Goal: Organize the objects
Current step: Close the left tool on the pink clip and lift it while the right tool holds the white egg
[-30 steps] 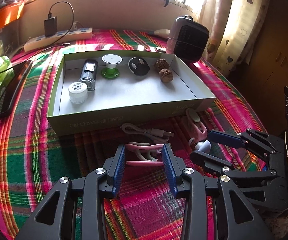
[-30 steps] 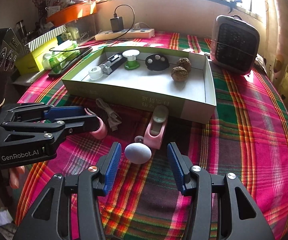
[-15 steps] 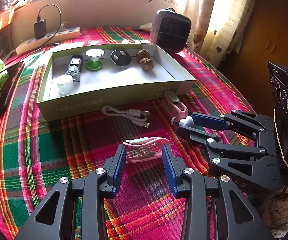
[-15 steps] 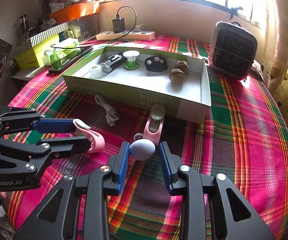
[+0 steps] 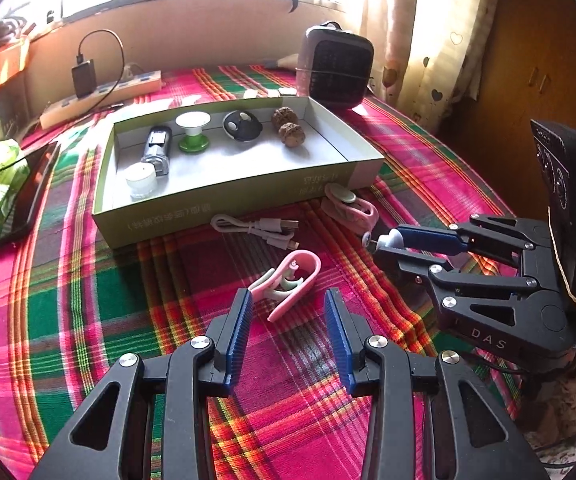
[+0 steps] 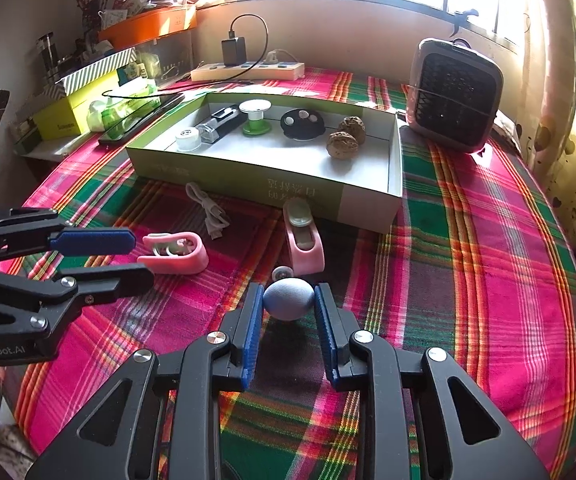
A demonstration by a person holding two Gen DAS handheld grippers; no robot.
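A box [image 6: 256, 178] sits mid-bench [image 6: 488, 280], a heater [image 6: 454, 94] behind its right corner. Before the box lie a cable [image 6: 208, 210], two clips [image 6: 176, 258] and an egg-shaped ball [image 6: 288, 304].

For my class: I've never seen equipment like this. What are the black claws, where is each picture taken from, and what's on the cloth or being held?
A person holds two hand-held grippers, each carrying its own camera looking along its fingers.

The right hand-held gripper has just closed on a blue-grey egg. The left hand-held gripper is open in front of a pink clip.

Still loose on the plaid cloth: a white cable and a second pink clip. The shallow box already holds small items, including two walnuts.
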